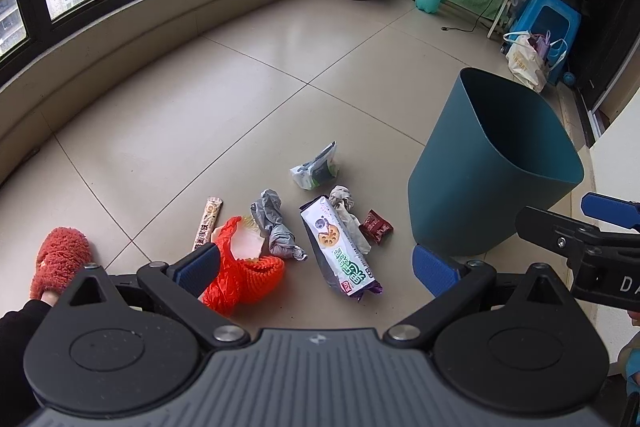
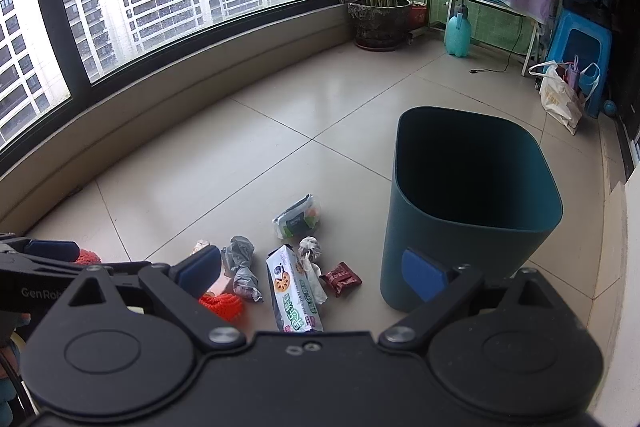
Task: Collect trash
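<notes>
Left hand-held gripper (image 1: 316, 267) spread wide above biscuit wrapper (image 1: 338, 249), teal bin (image 1: 480, 187) right

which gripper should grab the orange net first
Left. The left hand-held gripper is open with one finger right beside the orange net; the right hand-held gripper, also open, sits nearer the bin.

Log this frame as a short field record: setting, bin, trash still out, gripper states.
setting: tiled balcony floor by a curved window
bin: teal bin, upright, looks empty
trash on floor: cookie wrapper, red packet, orange net, grey wad, stick sachet, white pouch
left gripper: open, empty
right gripper: open, empty
</notes>
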The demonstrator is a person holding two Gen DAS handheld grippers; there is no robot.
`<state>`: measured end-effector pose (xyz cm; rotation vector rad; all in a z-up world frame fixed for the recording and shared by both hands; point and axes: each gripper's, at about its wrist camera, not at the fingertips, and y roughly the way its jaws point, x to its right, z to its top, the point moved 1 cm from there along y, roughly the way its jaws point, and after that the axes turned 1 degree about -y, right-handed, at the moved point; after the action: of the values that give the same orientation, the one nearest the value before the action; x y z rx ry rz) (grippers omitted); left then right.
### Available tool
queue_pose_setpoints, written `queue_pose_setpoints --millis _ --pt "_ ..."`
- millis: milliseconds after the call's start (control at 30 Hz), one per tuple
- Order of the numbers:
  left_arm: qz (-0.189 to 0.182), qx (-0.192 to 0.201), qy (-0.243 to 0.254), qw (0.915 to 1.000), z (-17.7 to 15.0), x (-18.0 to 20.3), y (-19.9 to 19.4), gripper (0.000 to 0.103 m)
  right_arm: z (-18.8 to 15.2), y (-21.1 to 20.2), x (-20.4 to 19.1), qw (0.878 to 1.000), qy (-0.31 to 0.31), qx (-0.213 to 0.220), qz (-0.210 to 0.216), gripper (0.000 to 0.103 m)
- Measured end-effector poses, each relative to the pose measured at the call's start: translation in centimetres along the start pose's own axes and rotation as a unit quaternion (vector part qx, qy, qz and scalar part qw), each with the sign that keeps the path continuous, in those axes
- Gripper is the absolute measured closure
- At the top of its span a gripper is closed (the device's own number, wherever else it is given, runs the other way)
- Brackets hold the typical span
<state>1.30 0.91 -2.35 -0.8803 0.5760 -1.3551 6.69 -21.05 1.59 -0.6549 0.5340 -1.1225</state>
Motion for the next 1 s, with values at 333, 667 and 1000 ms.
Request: queue_pose_setpoints --millis 333,667,1000 --pt "-0.003 0.005 0.0 1.0 -0.28 -0.21 0.0 0.0 0.06 -0.1 0.06 1.0 0.0 0.001 -0.001 0.006" --pt "-0.008 0.01 -0.001 0.9999 -0.47 -0.31 -0.2 0.0 0.01 -0.06 0.16 1.0 0.006 -0.002 -0.001 0.006" --pt "-0.01 0.009 -0.002 0.9999 -0.56 -0.39 -0.24 0.0 0.23 0.1 0.46 1.0 0.012 -0.005 0.002 0.008"
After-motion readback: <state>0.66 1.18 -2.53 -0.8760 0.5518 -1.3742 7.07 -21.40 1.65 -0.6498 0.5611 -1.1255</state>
